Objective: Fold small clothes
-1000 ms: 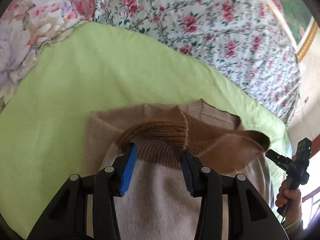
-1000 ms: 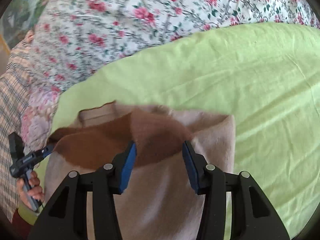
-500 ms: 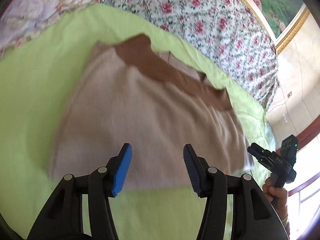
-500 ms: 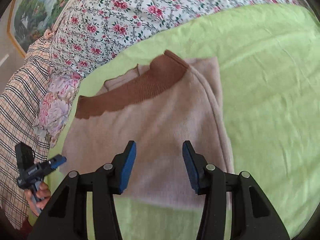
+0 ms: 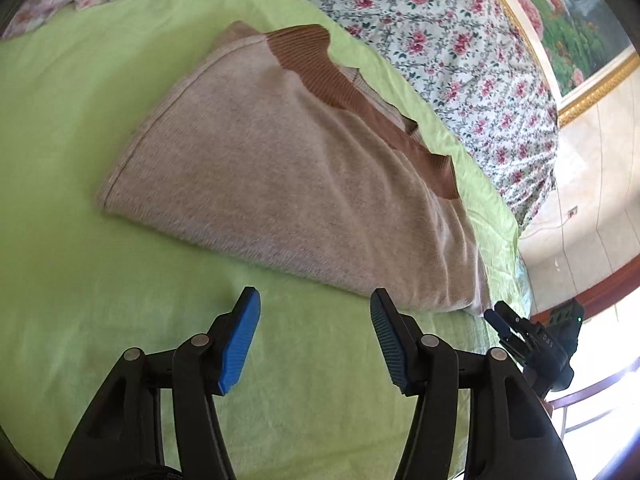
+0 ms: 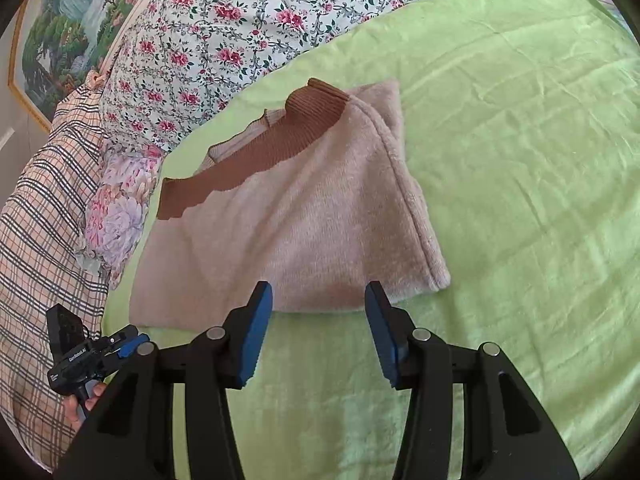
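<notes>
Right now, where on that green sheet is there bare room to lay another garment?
Bare green sheet lies right of the folded sweater, and in front of it around both open grippers. Behind it, the floral quilt crowds close.

You work over a bed spread with a green sheet [image 5: 100,300]. A floral quilt [image 6: 224,36] is bunched along its far side, beside a checked cloth [image 6: 36,216]. A gold-framed landscape painting [image 5: 560,20] hangs on the pale wall [image 5: 592,168], and daylight glares in at the right.

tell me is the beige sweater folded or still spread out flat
Folded. The beige sweater lies doubled over on the green sheet, its brown ribbed band turned across the top layer and a rounded fold along the near edge.
</notes>
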Action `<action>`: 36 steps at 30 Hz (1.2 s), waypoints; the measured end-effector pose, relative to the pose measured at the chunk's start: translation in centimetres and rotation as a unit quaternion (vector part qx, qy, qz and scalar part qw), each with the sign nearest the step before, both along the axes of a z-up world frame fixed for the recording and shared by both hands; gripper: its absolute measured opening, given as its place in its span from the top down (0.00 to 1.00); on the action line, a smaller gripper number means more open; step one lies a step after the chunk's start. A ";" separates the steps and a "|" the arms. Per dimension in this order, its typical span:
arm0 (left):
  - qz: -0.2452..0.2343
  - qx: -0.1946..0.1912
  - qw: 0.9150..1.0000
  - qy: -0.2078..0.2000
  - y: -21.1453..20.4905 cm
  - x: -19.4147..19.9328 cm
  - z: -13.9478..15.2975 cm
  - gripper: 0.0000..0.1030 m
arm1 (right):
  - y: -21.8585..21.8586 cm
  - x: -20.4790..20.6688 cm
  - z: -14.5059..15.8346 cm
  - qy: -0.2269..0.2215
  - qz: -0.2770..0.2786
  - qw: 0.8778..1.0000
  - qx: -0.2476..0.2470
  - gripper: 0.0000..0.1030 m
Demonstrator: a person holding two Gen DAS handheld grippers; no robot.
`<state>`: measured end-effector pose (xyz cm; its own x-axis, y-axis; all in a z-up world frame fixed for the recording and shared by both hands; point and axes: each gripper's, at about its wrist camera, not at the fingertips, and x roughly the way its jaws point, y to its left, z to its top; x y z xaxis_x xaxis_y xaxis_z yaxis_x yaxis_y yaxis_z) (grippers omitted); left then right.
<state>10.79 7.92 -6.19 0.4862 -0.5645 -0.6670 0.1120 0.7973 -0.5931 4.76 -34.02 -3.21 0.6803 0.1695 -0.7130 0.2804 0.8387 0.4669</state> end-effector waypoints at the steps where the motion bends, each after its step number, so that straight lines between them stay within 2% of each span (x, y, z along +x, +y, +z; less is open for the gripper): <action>1: 0.003 -0.001 1.000 0.002 0.0 0.2 0.0 0.41 | 0.1 0.1 0.0 -0.001 0.003 1.000 0.001 0.52; 6: 0.030 -0.034 0.999 0.022 0.9 0.9 -0.9 0.35 | 0.8 0.6 0.3 -0.007 0.017 1.000 0.002 0.51; 10: 0.068 -0.051 0.996 0.020 1.5 2.3 -1.2 0.31 | 1.4 1.0 0.6 -0.013 0.027 1.000 0.005 0.51; 15: 0.108 -0.059 0.992 0.008 2.0 4.7 -1.4 0.31 | 1.5 1.8 0.8 -0.016 0.037 0.999 0.008 0.51; 19: 0.133 -0.047 0.990 -0.006 2.4 6.4 -1.3 0.31 | 1.0 3.1 0.8 -0.016 0.042 0.999 0.011 0.51; 21: 0.142 -0.033 0.989 -0.018 2.3 7.0 -1.0 0.38 | 1.2 3.2 0.8 -0.015 0.040 0.999 0.006 0.51; 22: 0.145 -0.026 0.989 -0.024 2.2 7.2 -0.9 0.52 | 1.0 3.8 0.8 -0.016 0.044 0.999 0.005 0.51; 23: 0.142 -0.015 0.989 -0.033 1.9 7.6 -0.6 0.77 | 0.7 4.5 0.9 -0.017 0.048 0.999 0.003 0.51; 24: 0.137 -0.009 0.990 -0.037 1.6 7.9 -0.4 0.87 | 0.4 5.1 0.9 -0.016 0.051 0.999 0.002 0.51; 29: 0.104 0.023 0.989 -0.101 -1.1 7.7 2.9 0.93 | -1.0 8.9 1.0 -0.001 0.079 0.997 -0.002 0.51; 32: 0.060 0.033 0.988 -0.135 -4.8 7.5 5.4 0.94 | -1.6 11.3 1.3 0.008 0.106 0.994 0.034 0.51; 35: 0.012 0.050 0.986 -0.159 -9.1 7.3 6.8 0.94 | -1.4 14.5 1.8 0.003 0.147 0.983 0.105 0.51; 36: -0.001 0.056 0.985 -0.162 -10.2 7.3 6.8 0.94 | -1.1 15.5 1.8 0.002 0.164 0.978 0.130 0.44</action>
<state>18.05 -2.28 0.64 0.6832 -0.4974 -0.5346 0.2824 0.8551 -0.4348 20.31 -35.10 -1.40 0.5562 0.5536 -0.6198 0.0189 0.7372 0.6755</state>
